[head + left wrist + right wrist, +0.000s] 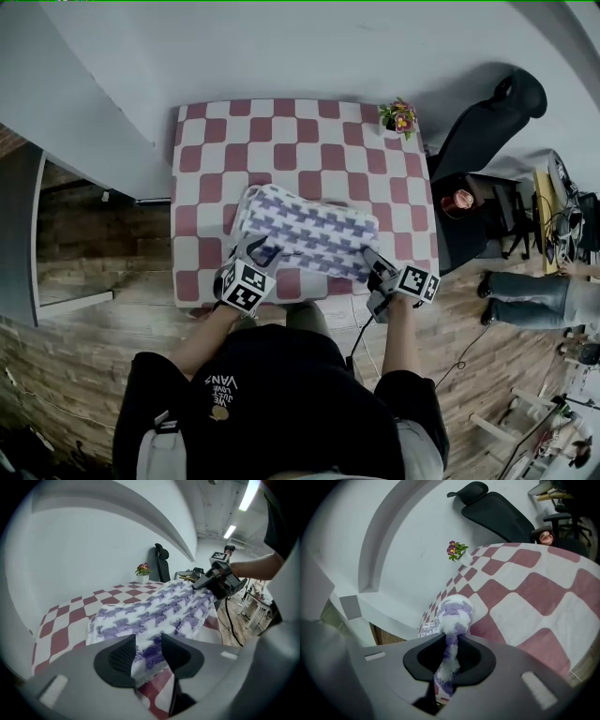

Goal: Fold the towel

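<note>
A purple-and-white houndstooth towel (309,230) lies on the red-and-white checked table (281,141), its near edge raised between my two grippers. My left gripper (262,251) holds the near left corner; in the left gripper view the towel (159,606) fills the gap between the pads of that gripper (148,644). My right gripper (370,255) is at the near right corner. In the right gripper view a bunched strip of towel (456,613) is pinched between the jaws of that gripper (451,656). The left gripper view also shows the right gripper (199,585) at the towel's far corner.
A small potted flower (398,117) stands at the table's far right corner. A black office chair (487,117) is beside the table on the right, near a red round object (459,200). A person's legs (525,291) show on the floor at the right.
</note>
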Action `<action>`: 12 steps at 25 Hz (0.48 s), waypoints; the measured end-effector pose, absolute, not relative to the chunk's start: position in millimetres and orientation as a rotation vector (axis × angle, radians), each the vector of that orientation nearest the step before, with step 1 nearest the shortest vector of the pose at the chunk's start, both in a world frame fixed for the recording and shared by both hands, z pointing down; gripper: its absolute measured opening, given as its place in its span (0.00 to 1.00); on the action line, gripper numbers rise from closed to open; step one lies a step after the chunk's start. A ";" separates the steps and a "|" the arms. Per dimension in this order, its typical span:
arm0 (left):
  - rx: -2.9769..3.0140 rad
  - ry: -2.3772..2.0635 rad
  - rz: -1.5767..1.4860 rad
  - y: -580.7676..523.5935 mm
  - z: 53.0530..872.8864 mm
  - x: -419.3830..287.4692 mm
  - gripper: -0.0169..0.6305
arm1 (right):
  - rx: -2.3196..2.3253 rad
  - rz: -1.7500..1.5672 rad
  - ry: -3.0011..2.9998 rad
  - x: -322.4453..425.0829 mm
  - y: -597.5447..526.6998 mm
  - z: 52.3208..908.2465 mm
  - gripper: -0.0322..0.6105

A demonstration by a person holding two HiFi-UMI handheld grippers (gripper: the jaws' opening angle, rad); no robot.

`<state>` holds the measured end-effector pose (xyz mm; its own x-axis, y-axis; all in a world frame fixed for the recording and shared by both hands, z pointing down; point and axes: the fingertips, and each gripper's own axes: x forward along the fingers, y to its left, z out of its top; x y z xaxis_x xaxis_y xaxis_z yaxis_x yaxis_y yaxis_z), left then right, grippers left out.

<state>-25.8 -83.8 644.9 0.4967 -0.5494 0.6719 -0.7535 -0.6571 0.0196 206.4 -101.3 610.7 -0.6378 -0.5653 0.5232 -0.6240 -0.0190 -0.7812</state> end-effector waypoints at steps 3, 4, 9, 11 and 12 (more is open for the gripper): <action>2.430 -1.108 0.933 -82.5 646.3 -32.3 0.25 | 1.314 1.765 -2.169 198.9 -100.8 608.3 0.14; 2.426 -1.118 0.926 -82.6 646.3 -35.8 0.25 | 1.312 1.772 -2.179 195.3 -102.1 605.3 0.14; 2.424 -1.131 0.866 -81.8 643.3 -45.6 0.25 | 1.346 1.874 -2.129 177.8 -102.2 581.5 0.14; 2.442 -1.123 0.831 -79.3 638.3 -45.6 0.25 | 1.295 1.865 -2.183 163.2 -106.0 571.9 0.14; 2.452 -1.124 0.809 -77.6 635.2 -46.0 0.25 | 1.261 1.852 -2.208 154.0 -107.8 567.6 0.14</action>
